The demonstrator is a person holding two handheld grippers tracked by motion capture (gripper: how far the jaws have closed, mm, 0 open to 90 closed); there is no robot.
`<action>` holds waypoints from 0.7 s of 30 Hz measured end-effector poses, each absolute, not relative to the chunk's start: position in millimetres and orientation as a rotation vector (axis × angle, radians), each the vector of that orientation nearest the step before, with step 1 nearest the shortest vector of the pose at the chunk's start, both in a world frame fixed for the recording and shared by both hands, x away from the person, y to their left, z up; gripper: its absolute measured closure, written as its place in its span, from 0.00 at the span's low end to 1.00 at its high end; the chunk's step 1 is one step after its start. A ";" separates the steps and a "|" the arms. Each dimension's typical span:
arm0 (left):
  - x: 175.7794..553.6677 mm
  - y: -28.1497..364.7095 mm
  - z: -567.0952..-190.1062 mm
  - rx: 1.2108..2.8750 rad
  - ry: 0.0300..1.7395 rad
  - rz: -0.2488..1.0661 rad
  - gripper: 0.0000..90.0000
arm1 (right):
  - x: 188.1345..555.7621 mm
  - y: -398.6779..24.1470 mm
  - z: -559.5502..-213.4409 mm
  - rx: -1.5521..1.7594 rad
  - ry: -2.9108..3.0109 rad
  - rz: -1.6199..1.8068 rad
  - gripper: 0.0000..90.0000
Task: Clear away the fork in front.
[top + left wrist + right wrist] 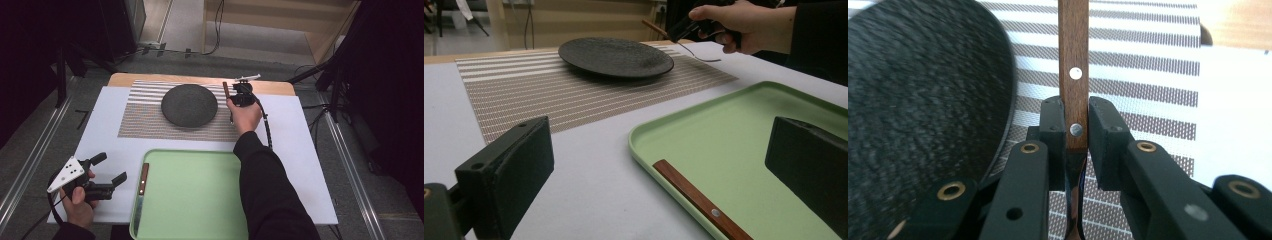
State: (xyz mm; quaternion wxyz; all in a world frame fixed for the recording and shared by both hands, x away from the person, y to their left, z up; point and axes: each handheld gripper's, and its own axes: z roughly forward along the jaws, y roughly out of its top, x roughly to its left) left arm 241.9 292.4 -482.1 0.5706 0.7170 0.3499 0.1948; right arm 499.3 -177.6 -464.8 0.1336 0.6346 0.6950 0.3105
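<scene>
I'm holding a wooden-handled fork (1073, 75) in my right gripper (1075, 131), jaws clenched on the handle near its lower rivet. It's hanging over the striped placemat (145, 117), just right of the dark plate (189, 105); its metal end trails toward me in the left gripper view. So the plate is set and the fork is nearly placed, I'd say, but not yet down. My left gripper (107, 170) is waiting with jaws released and empty beside the green tray (200, 200), where the knife (141, 192) is lying along the left rim, yet to be picked.
</scene>
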 end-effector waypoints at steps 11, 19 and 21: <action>240.3 285.3 -474.8 1.677 0.807 0.473 0.00 | 472.2 -185.7 -434.7 1.736 1.947 1.041 0.85; 238.2 274.4 -465.7 1.671 0.774 0.463 0.00 | 447.5 -195.2 -415.6 1.644 1.901 1.135 0.85; 238.3 270.8 -463.8 1.671 0.769 0.461 0.00 | 441.4 -197.4 -413.2 1.624 1.891 1.160 0.85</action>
